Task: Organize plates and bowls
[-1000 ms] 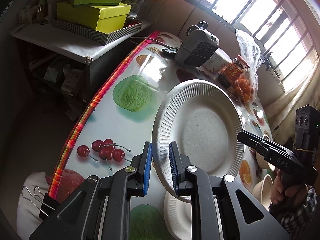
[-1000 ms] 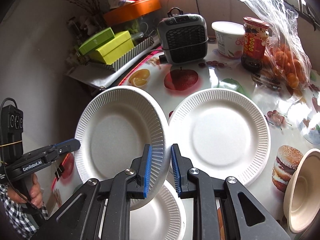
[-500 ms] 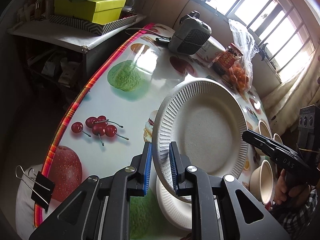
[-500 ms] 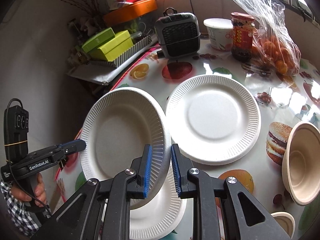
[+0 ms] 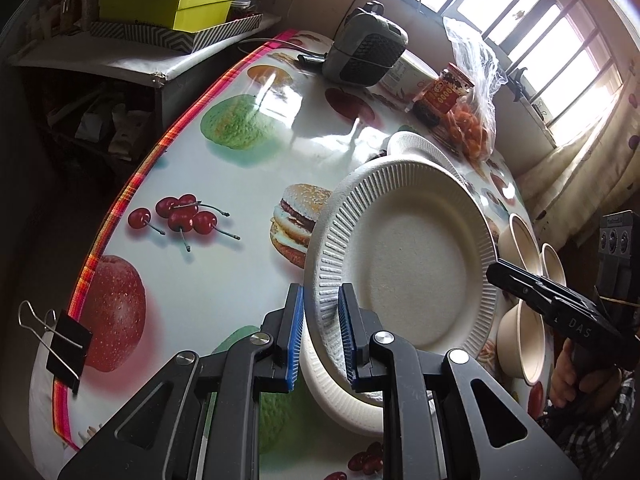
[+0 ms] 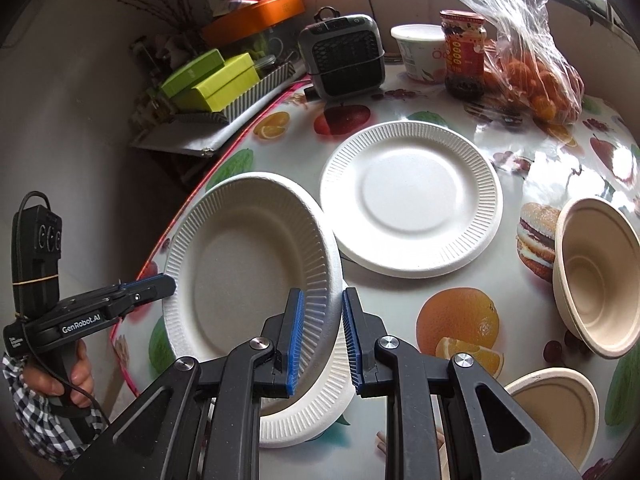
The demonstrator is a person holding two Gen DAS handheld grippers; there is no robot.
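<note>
Left wrist view: left hand-held gripper [image 5: 319,332] nearly closed, pads pinching the ribbed rim of the held paper plate [image 5: 404,256], which is tilted up off the worktop [image 5: 224,264]. Right hand-held gripper [image 5: 516,278] clamps the opposite rim, a hand [image 5: 568,372] on its grip. Compared with a second ago the plate has travelled along the worktop toward the near end — the burger print now shows beside it and the lower plate [image 5: 340,392] sits right under its near edge. Likely meaning: stacking is close, plate only needs lowering. Bowls [image 5: 524,240] crowd just right of the plate.

Right wrist view: right hand-held gripper [image 6: 322,338] almost shut on the near rim of the same held paper plate [image 6: 248,264]; left hand-held gripper [image 6: 158,286] bites the far-left rim. Lower plate [image 6: 316,412] lies flat beneath, partly covered. A second flat plate [image 6: 412,200] lies just beyond, its edge near the held one — has slid further up-frame than before, so the pair is backing off from it. Two bowls [image 6: 596,276] at right, one more [image 6: 556,408] near bottom. Heater [image 6: 344,60], jar [image 6: 464,52], tub [image 6: 418,52], bag of oranges [image 6: 532,72] well clear at the far end; nothing blocks the drop.
</note>
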